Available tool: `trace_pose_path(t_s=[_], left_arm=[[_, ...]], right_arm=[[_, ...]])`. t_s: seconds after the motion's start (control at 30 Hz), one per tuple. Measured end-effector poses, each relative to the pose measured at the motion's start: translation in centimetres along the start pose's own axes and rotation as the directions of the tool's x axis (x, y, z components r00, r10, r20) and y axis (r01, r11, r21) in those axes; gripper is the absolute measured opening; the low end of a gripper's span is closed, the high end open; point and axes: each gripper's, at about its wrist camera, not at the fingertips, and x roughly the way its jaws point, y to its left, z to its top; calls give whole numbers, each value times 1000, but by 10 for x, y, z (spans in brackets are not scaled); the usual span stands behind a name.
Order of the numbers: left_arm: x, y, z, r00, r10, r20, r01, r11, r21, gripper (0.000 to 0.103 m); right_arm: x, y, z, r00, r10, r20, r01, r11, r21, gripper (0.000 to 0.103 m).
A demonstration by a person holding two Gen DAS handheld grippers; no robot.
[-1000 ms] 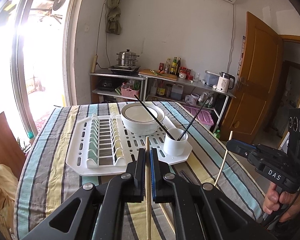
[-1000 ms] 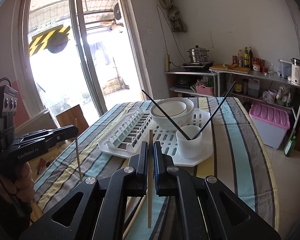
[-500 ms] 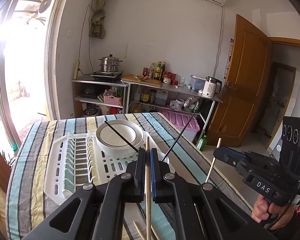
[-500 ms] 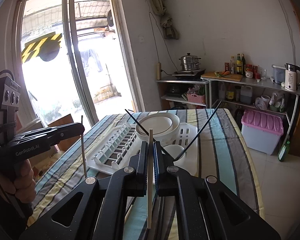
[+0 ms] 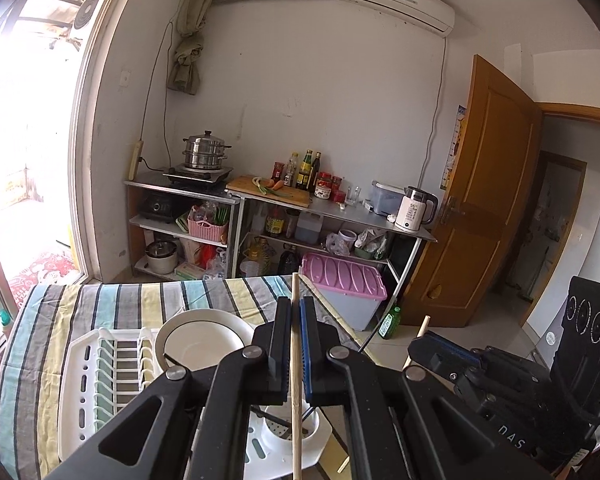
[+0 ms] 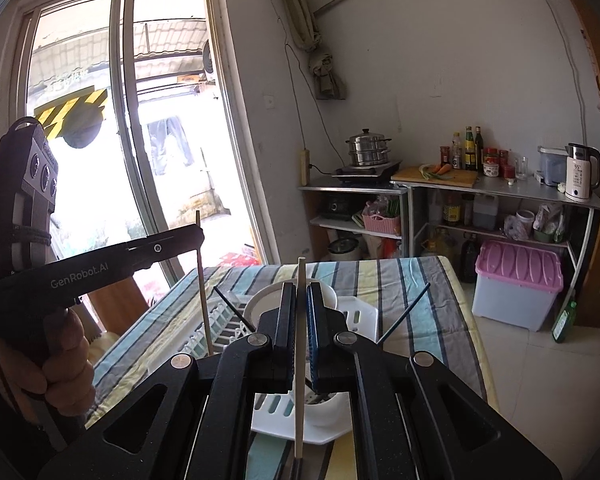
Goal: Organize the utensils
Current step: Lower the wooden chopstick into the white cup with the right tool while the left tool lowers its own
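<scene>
The left gripper (image 5: 295, 344) pinches a pale wooden chopstick (image 5: 294, 380) upright between its pressed-together jaws, above the white utensil cup (image 5: 288, 434) standing on the white drying rack (image 5: 100, 364). The right gripper (image 6: 299, 336) likewise clamps a second wooden chopstick (image 6: 299, 360) upright over that cup (image 6: 326, 410), where two black chopsticks (image 6: 406, 312) already lean. A white bowl (image 5: 198, 342) sits on the rack just behind the cup, all on the striped tablecloth (image 5: 32, 344).
</scene>
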Motion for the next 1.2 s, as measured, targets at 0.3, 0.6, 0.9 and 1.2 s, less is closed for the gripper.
trace_pose_path(t_s=[0.3, 0.6, 0.9, 1.2], left_arm=[[43, 7, 11, 1000, 7, 19, -7, 1000, 1, 4], [75, 17, 6, 999, 7, 34, -7, 1000, -2, 4], [96, 27, -21, 1000, 15, -11, -15, 1000, -7, 4], [101, 30, -49, 998, 29, -56, -29, 1000, 1, 4]], right_arm=[[28, -13, 14, 1000, -20, 14, 20, 1000, 8, 5], [50, -24, 15, 1000, -27, 7, 26, 999, 23, 5], [67, -31, -1, 999, -30, -40, 31, 999, 37, 5], [75, -36, -22, 994, -39, -99, 44, 998, 47, 5]])
